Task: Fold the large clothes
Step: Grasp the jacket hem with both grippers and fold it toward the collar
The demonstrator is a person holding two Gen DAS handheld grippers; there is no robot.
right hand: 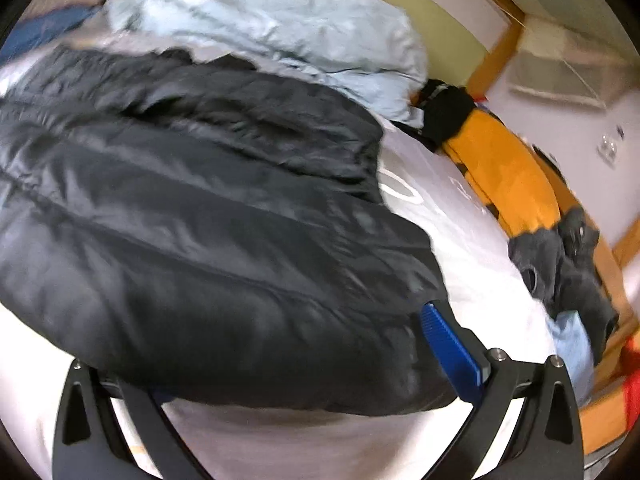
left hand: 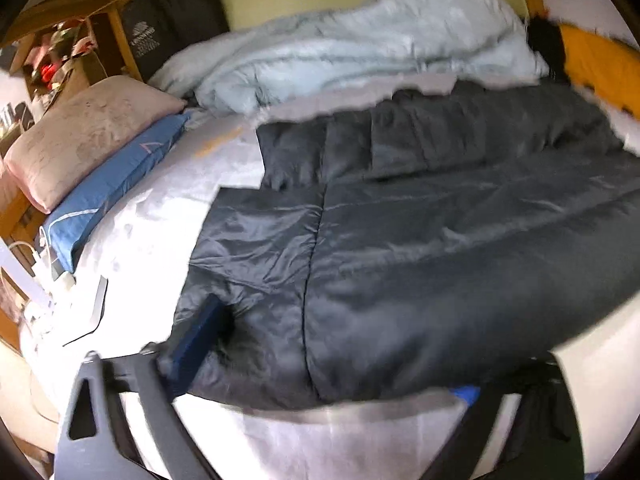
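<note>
A large dark grey puffer jacket (left hand: pixel 420 240) lies spread on the white bed sheet (left hand: pixel 160 216); it also fills the right wrist view (right hand: pixel 192 232). My left gripper (left hand: pixel 320 360) stands wide open at the jacket's near left hem, its blue left pad (left hand: pixel 196 336) on the fabric and the right pad mostly hidden under the hem. My right gripper (right hand: pixel 280 360) is wide open at the jacket's near right hem. Its blue right pad (right hand: pixel 452 352) shows beside the fabric; its left pad is hidden under the jacket.
A crumpled light blue duvet (left hand: pixel 340 40) lies behind the jacket. A pink pillow (left hand: pixel 80 136) and a blue pillow (left hand: pixel 116 188) lie at the left. An orange garment (right hand: pixel 504 176) and dark clothes (right hand: pixel 568 264) lie along the wooden bed frame at the right.
</note>
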